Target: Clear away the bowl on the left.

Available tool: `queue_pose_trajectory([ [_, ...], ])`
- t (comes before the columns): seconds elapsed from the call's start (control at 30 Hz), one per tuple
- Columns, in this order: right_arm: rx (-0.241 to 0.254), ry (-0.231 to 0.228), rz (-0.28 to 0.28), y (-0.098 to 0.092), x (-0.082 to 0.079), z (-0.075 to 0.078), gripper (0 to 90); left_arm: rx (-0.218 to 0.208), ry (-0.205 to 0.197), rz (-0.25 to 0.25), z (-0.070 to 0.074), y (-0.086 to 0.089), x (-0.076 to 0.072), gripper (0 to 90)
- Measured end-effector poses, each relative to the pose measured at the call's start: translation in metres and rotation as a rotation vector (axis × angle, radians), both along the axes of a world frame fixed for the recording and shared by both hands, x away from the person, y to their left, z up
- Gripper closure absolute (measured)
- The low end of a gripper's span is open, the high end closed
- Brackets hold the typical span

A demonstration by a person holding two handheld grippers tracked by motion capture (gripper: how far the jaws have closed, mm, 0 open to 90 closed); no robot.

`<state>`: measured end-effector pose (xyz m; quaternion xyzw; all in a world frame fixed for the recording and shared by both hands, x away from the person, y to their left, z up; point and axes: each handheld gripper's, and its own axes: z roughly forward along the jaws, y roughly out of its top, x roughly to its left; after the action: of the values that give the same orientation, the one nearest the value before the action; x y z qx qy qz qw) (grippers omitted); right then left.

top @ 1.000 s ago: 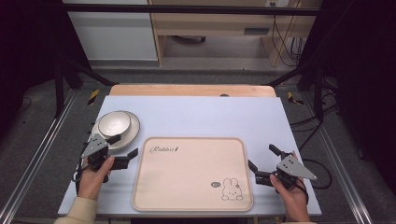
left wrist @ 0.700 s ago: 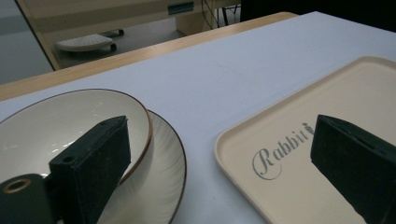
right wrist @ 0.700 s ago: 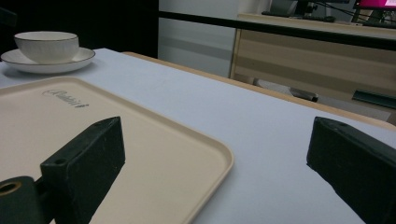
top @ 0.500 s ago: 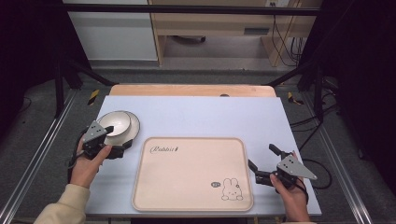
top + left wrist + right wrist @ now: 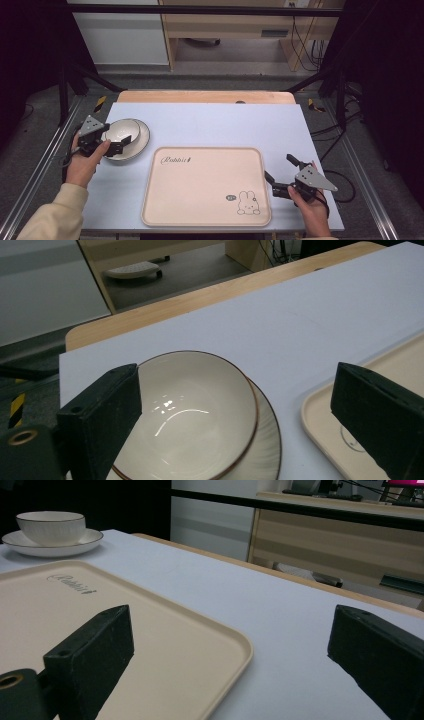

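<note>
The right gripper [image 5: 278, 176] waits with jaws apart beside the bare tray [image 5: 200, 220]. Farther off, the left gripper [image 5: 121, 141], jaws spread, reaches over the bowl [image 5: 120, 132] (apparently empty) on its saucer [image 5: 141, 142]; a careless pinch could tip or slide it.

In the left gripper view, the bowl [image 5: 190, 415] and the saucer [image 5: 265, 450] under it run off the bottom edge, and one black jaw covers the bowl's left rim. The tray [image 5: 370, 385] is cut by the right edge there. In the high view, the left gripper [image 5: 117, 145] hides part of the bowl's near rim. The small print beside the tray's rabbit drawing [image 5: 247, 202] is too small to read.
</note>
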<state>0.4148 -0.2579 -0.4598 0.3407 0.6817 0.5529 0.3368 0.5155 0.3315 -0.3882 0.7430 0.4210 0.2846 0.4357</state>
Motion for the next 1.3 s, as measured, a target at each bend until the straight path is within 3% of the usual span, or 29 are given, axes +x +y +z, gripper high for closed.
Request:
queue_pose_trajectory([
  [0.07,-0.002,0.001,0.000,0.000,0.000,0.000,4.7,-0.003,0.002,0.012,0.001,0.003,0.003,6.0],
  [0.2,-0.003,0.001,0.007,0.001,-0.001,0.000,4.7,-0.054,0.007,0.065,0.001,0.014,0.015,6.3],
  [0.4,-0.004,0.000,0.013,0.003,-0.001,0.000,4.6,-0.079,0.032,0.119,0.000,0.023,0.031,7.5],
  [0.7,0.004,0.007,0.010,0.004,0.003,-0.001,4.5,-0.050,0.040,0.151,0.004,0.021,0.047,11.2],
  [0.97,0.001,0.011,0.014,0.006,0.002,0.000,4.5,-0.025,0.116,0.236,-0.004,0.029,0.050,25.6],
  [1.17,-0.014,0.017,0.022,0.010,0.004,-0.002,4.4,-0.022,0.168,0.259,-0.011,0.031,0.051,38.1],
  [1.23,-0.016,0.016,0.021,0.010,0.004,-0.002,4.4,-0.010,0.193,0.271,-0.014,0.031,0.052,40.4],
  [1.27,-0.010,0.017,0.019,0.009,0.004,-0.001,4.4,0.004,0.224,0.285,-0.018,0.032,0.054,42.6],
  [1.3,-0.010,0.017,0.019,0.009,0.004,-0.001,4.4,0.004,0.224,0.285,-0.018,0.032,0.054,43.5],
])
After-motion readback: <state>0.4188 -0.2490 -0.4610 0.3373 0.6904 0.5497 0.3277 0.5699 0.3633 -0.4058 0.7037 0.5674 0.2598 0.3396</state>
